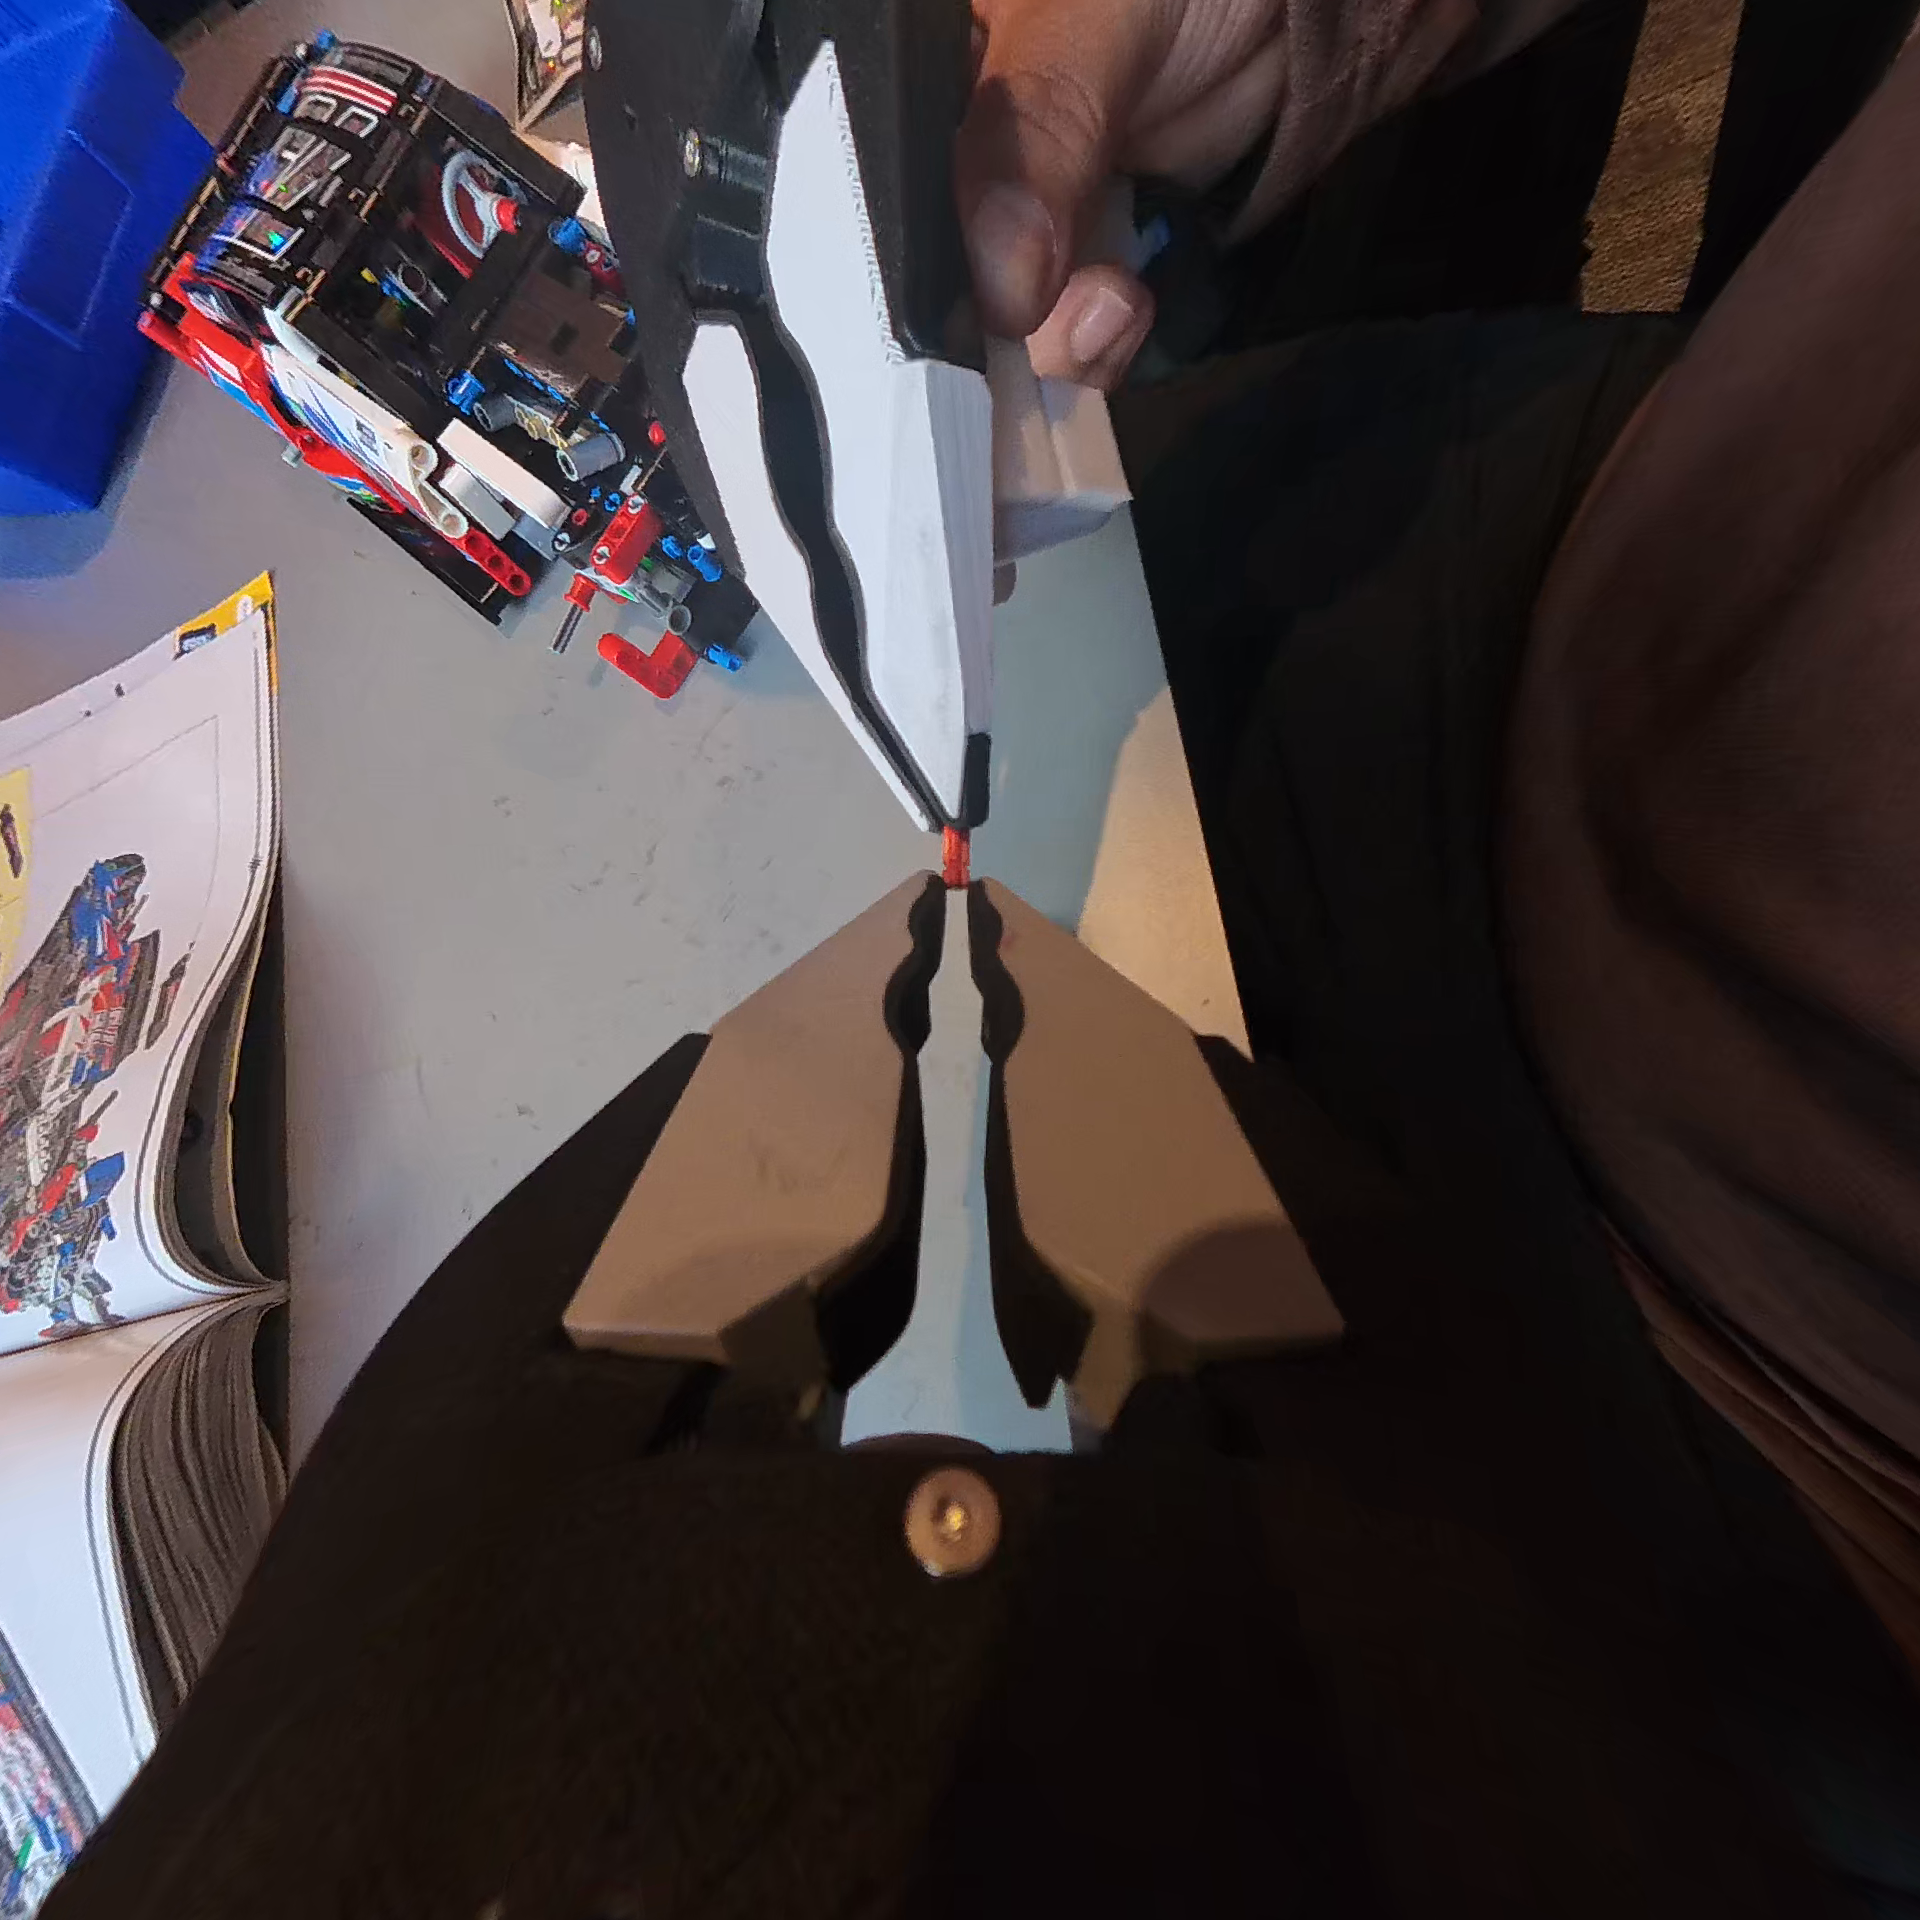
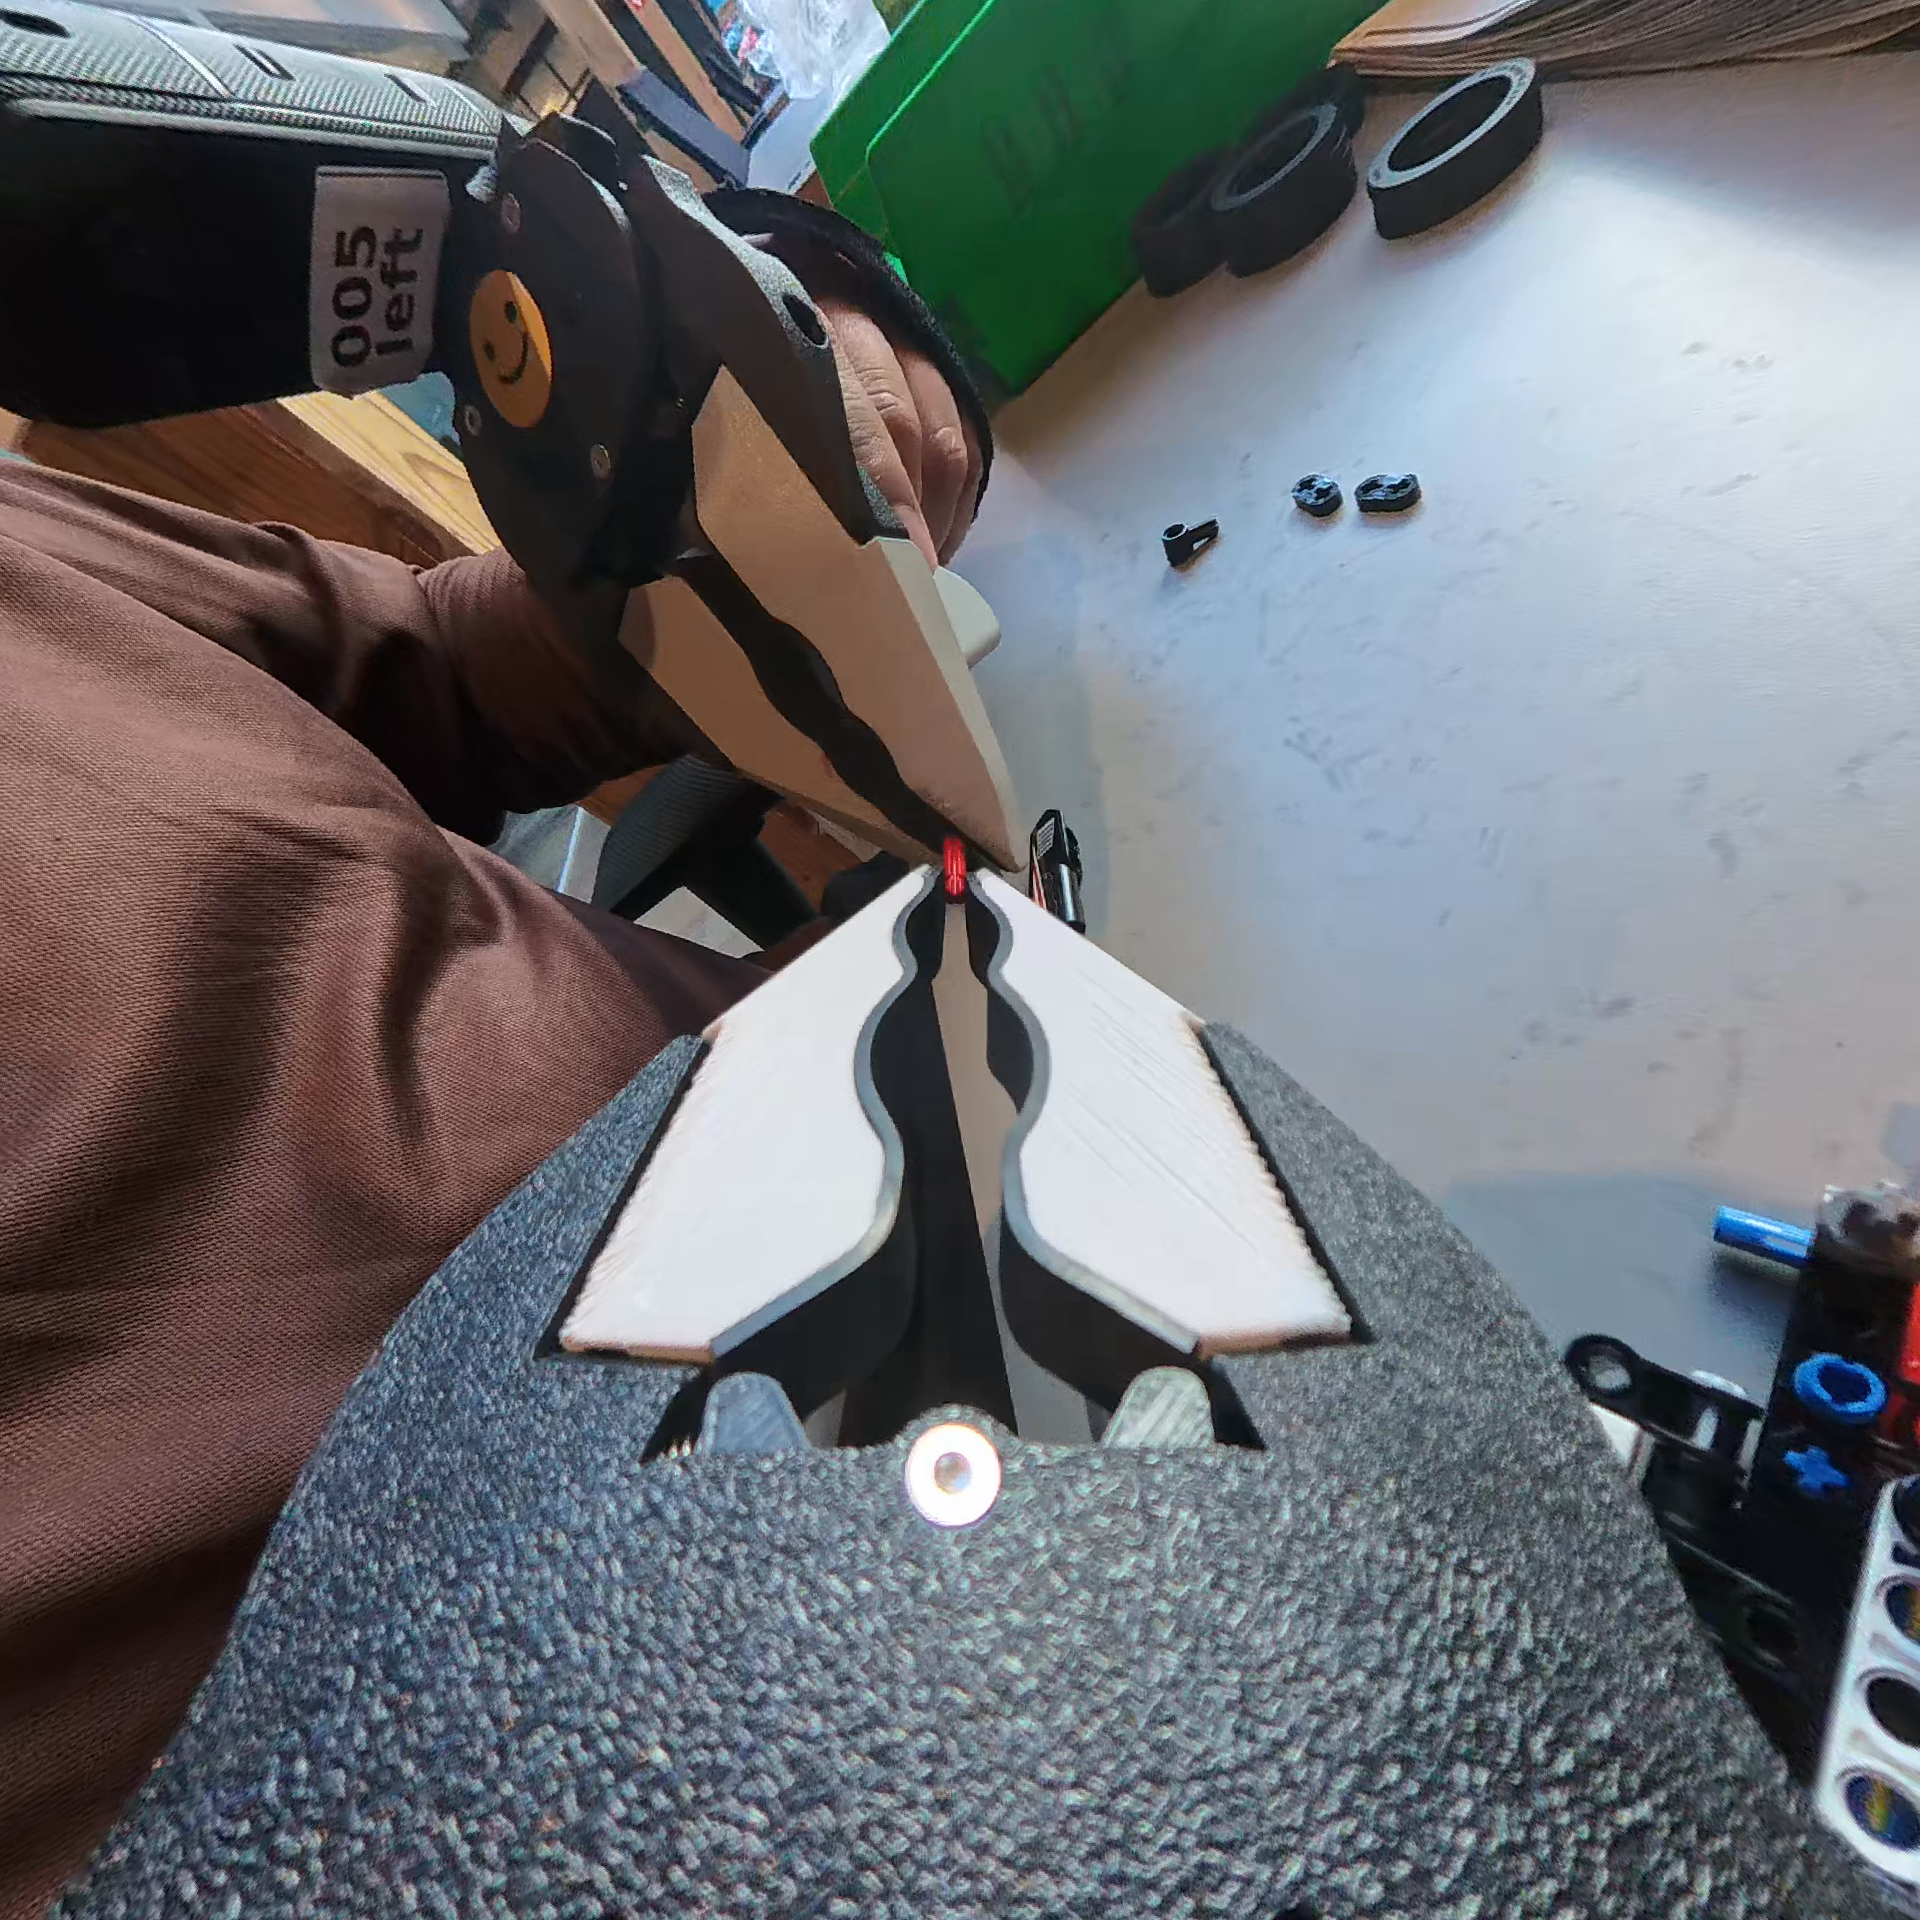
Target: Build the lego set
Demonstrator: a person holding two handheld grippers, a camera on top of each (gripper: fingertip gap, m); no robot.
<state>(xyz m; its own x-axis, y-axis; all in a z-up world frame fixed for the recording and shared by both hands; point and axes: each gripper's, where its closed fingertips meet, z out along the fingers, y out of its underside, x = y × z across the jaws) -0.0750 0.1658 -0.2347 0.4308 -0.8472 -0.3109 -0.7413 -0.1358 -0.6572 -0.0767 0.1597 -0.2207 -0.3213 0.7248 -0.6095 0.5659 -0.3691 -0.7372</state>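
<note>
A small red pin is held in the air between the two grippers, which meet tip to tip over the near edge of the grey table. My left gripper, with tan fingers, is shut on the pin's near end. My right gripper, with white fingers, comes down from above and is shut on its far end. In the right wrist view the red pin sits between the tips of my right gripper, and my left gripper pinches it from the upper left.
A partly built red, white and black Lego vehicle stands beside a blue bin, with a loose red L-piece and an open instruction book. The right wrist view shows a green bin, black tyres and small black parts. The grippers are tip to tip, or close to it. Both grippers' tips are roughly 12 centimetres from the loose red L-piece.
</note>
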